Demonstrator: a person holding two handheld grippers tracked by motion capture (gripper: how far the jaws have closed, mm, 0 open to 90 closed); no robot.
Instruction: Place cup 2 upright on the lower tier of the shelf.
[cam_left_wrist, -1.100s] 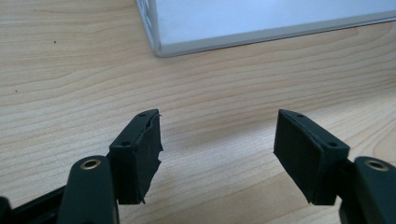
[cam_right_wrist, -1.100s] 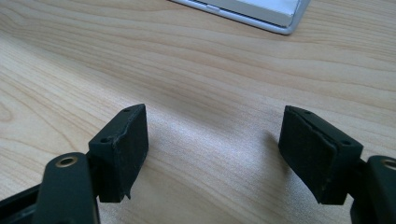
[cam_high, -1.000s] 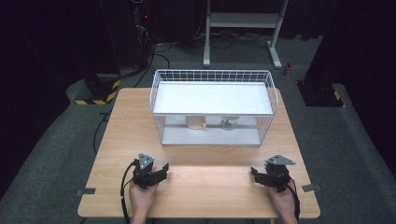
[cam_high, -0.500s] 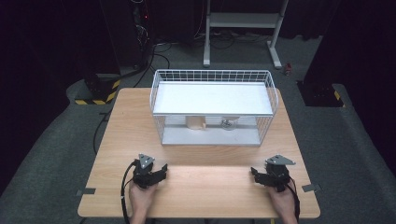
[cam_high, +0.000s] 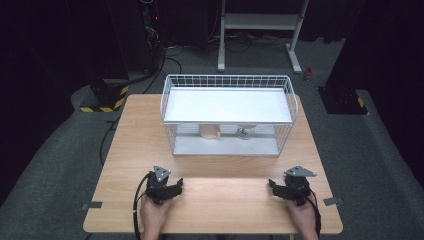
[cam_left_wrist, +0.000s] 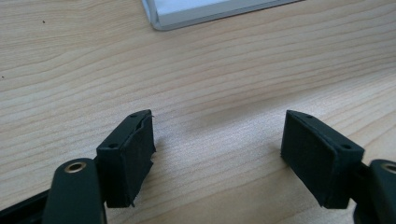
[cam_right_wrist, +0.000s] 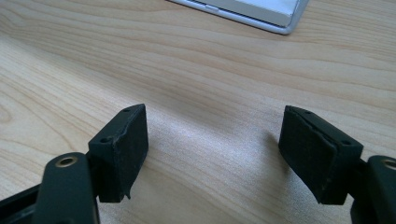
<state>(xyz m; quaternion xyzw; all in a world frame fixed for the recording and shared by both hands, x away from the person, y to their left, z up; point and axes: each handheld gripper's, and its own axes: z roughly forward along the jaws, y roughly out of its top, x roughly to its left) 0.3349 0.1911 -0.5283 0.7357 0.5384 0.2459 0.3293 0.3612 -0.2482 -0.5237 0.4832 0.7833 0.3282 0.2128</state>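
A light wood tabletop (cam_high: 150, 130) sits in the middle of a dim room, brightly lit from above while everything around it falls off into darkness. Grey carpet floor (cam_high: 60, 165) spreads out on all sides. Far back stands a white metal stand (cam_high: 260, 22) on two feet. To the far left, black cables (cam_high: 160, 55) snake across the floor beside a dark equipment rack (cam_high: 150, 20), and a yellow-and-black striped base (cam_high: 102, 102) sits near the tabletop's far left corner. A matching dark base (cam_high: 345, 100) lies far right.
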